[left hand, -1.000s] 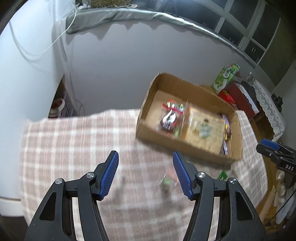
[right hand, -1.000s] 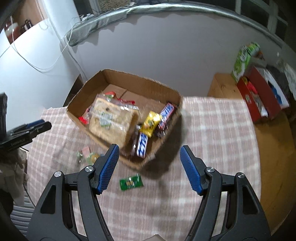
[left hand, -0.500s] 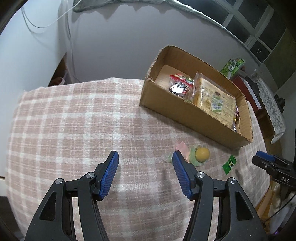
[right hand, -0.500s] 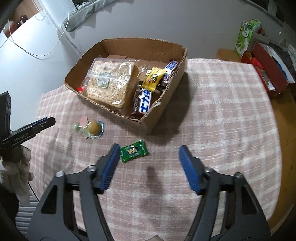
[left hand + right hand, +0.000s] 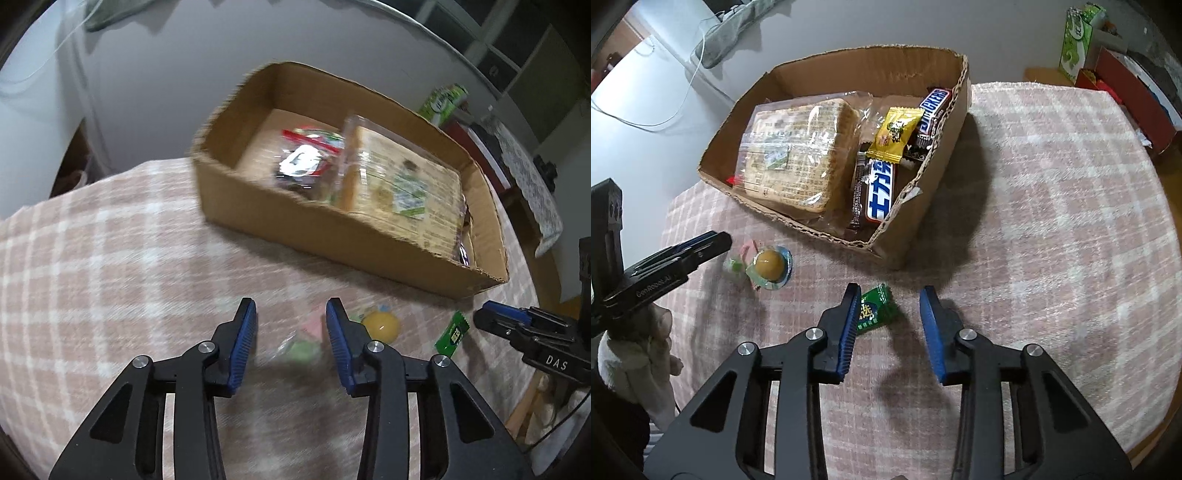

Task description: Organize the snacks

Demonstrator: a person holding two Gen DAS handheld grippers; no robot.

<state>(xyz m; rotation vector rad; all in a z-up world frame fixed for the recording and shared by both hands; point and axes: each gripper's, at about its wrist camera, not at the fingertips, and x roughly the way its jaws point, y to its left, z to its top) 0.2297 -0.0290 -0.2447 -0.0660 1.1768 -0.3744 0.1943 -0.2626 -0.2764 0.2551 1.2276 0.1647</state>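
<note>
At nine o'clock in the right view, the left gripper (image 5: pixel 713 238) is reaching toward a small heap of sweets (image 5: pixel 768 267): a yellow ball candy on a clear wrapper with pink and green bits beside it. In its own blurred view the left tongs (image 5: pixel 290 328) are standing partly open and empty, the green bit (image 5: pixel 304 350) lying between the tips and the yellow candy (image 5: pixel 380 325) just past the right finger.

Toward the centre, at twelve o'clock, the box (image 5: pixel 916 236) is already holding bread, bars and a yellow packet. Below it, at six o'clock, the right gripper (image 5: pixel 890 314) is hanging partly open and empty over the green packet (image 5: pixel 877 310), which is lying against the left pad.

Judging by this, both hands are lining up pickups; next each needs to drop, close, then carry to the box.

The right view is showing the bars, which the left view barely shows; only the left view is showing the red-topped bag (image 5: pixel 306 155).
</note>
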